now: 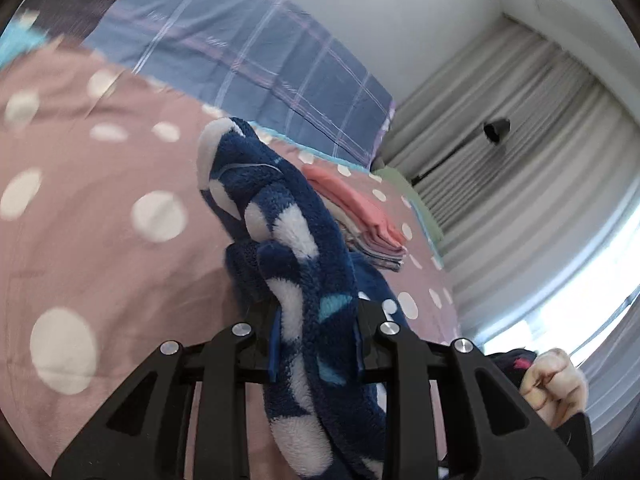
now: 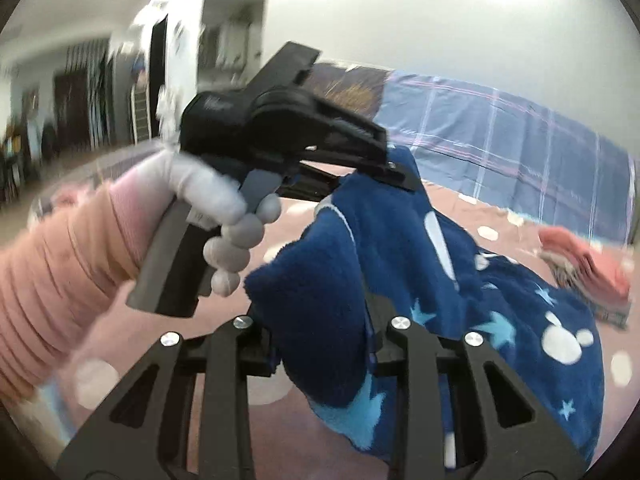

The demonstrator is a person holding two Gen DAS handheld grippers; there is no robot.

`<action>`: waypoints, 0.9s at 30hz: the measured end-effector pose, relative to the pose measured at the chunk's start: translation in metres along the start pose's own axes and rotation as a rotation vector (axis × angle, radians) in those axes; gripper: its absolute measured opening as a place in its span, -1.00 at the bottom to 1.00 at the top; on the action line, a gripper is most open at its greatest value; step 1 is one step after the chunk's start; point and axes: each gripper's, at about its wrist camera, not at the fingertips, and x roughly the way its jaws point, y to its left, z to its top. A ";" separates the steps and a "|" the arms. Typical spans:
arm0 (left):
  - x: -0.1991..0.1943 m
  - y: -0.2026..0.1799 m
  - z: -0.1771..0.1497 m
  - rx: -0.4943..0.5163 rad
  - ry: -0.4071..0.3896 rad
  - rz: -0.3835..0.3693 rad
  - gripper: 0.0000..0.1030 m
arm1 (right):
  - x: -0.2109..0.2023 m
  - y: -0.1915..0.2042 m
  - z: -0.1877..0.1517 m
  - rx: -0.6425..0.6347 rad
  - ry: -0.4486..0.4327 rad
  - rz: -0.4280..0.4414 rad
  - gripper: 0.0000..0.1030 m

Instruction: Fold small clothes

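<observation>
Your left gripper (image 1: 316,344) is clamped on a bunched fold of the blue fleece garment (image 1: 288,248), which fills the gap between its fingers and rises in a thick roll in front of the camera, white patches and light blue stars showing on the pile. Your right gripper (image 2: 324,344) is likewise closed on another fold of that garment (image 2: 440,280), the cloth pinched between the two fingers while the rest spreads down to the right onto the pink polka-dot bedspread (image 1: 100,208). From the right wrist view you can see your left hand (image 2: 224,216) in a white glove with a pink sleeve, wrapped round the handle of the left tool, whose tip meets the top edge of the fleece. A stack of folded clothes (image 1: 360,212), pink on top, lies on the bedspread just beyond the garment. A blue plaid pillow (image 1: 240,48) sits at the head of the bed, and grey curtains (image 1: 520,152) hang beside it
</observation>
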 end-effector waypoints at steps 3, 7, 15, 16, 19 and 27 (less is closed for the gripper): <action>0.027 -0.051 0.008 0.064 0.028 0.011 -0.48 | -0.034 -0.044 0.003 0.157 -0.044 0.042 -0.46; 0.086 -0.112 0.009 0.162 0.093 0.024 -0.47 | -0.077 -0.126 -0.011 0.379 -0.094 0.083 -0.49; 0.241 -0.176 -0.046 0.344 0.332 0.087 -0.27 | -0.116 -0.261 -0.128 0.842 -0.059 0.167 -0.53; 0.259 -0.173 -0.053 0.338 0.365 0.108 -0.18 | -0.113 -0.271 -0.145 0.900 -0.034 0.172 -0.53; 0.292 -0.163 -0.068 0.307 0.403 0.140 -0.09 | -0.103 -0.295 -0.189 1.061 -0.015 0.242 -0.53; 0.268 -0.179 -0.060 0.306 0.323 0.089 -0.07 | -0.109 -0.294 -0.196 1.038 -0.025 0.285 -0.52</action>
